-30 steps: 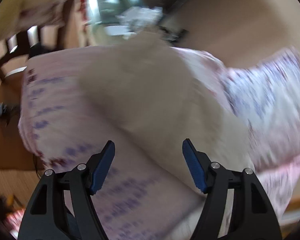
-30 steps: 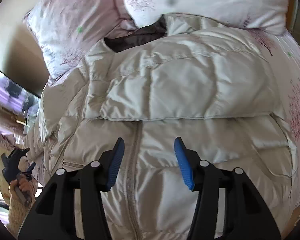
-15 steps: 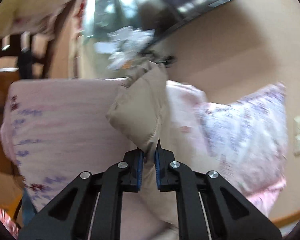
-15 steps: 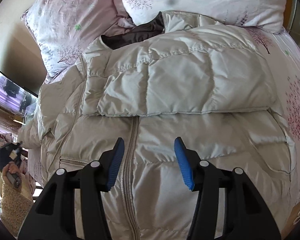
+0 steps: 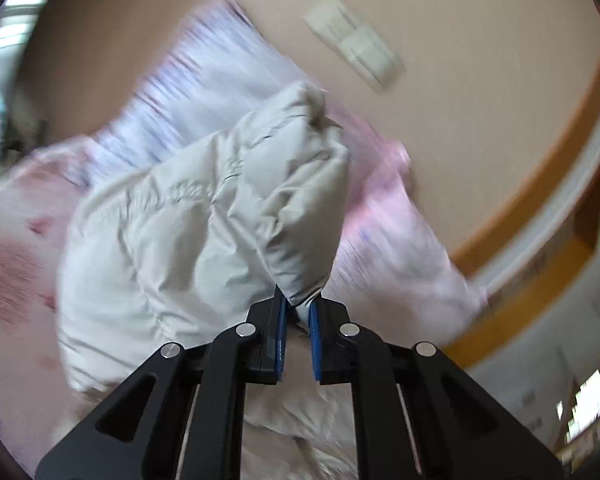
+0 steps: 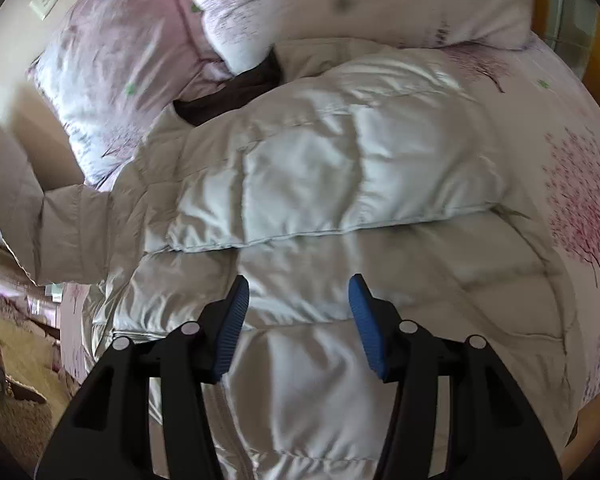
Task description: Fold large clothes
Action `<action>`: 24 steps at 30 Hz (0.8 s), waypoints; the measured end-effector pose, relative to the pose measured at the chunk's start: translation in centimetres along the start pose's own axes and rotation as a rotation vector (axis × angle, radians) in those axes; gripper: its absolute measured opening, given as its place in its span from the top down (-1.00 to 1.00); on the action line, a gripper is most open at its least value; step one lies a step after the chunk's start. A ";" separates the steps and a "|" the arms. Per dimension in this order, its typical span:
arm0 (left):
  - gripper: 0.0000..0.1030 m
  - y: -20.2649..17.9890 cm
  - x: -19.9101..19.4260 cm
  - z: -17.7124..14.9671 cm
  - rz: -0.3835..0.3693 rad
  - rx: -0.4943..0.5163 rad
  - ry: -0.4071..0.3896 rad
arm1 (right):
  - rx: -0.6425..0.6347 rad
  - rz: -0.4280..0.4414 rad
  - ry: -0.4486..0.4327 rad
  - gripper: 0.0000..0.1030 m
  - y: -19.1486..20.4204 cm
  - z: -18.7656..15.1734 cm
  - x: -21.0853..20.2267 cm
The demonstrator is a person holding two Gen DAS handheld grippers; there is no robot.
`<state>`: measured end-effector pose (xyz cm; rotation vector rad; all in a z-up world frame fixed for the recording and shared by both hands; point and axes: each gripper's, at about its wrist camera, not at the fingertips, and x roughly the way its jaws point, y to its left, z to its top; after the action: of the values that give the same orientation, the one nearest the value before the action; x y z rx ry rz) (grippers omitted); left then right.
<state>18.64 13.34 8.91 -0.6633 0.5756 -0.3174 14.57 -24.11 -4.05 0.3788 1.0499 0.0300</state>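
The puffy quilted jacket (image 6: 340, 208) is lying on the bed (image 6: 580, 160). The left gripper (image 5: 298, 312) jaws are pinching its sleeve cuff (image 5: 300, 264), lifted at nine o'clock. The right gripper (image 6: 296, 320) jaws are hanging apart, empty. The jacket is looking light, soft and slippery; seams and cuffs are probably offering the surest hold.

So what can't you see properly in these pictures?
- Left wrist view: the pillows and wall switch plate are smeared by motion blur.
- Left wrist view: the sleeve tip is hidden between the left gripper pads.
- Right wrist view: the puffer jacket hem is cut off behind the right gripper.
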 end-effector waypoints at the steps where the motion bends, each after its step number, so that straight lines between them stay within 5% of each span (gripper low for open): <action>1: 0.83 -0.8 1.6 -1.0 -0.018 0.006 0.047 | 0.013 -0.005 -0.004 -0.02 -0.6 0.0 -0.1; 10: 0.82 -6.9 14.5 -14.2 0.071 0.316 0.492 | 0.125 -0.013 -0.057 -0.02 -5.0 1.8 -1.8; 13: 0.42 -7.1 15.5 -16.8 0.115 0.375 0.583 | 0.160 0.063 -0.081 -0.02 -5.5 3.7 -2.4; 15: -0.40 -7.0 14.3 -17.0 0.072 0.362 0.577 | 0.171 0.132 -0.068 -0.02 -5.1 5.0 -2.2; 17: -0.72 -7.0 12.0 -16.4 0.064 0.382 0.523 | 0.177 0.193 -0.034 -0.02 -4.4 6.1 -1.5; 20: -0.75 -5.8 9.9 -14.9 0.072 0.359 0.499 | 0.170 0.260 0.028 -0.02 -2.9 7.4 0.4; 24: -0.93 -2.8 5.8 -12.6 0.233 0.354 0.399 | 0.182 0.316 0.134 -0.02 -0.9 7.8 3.7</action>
<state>15.51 2.51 0.40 -0.1842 0.9433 -0.3242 22.92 -26.43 -4.05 0.7139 1.1201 0.2467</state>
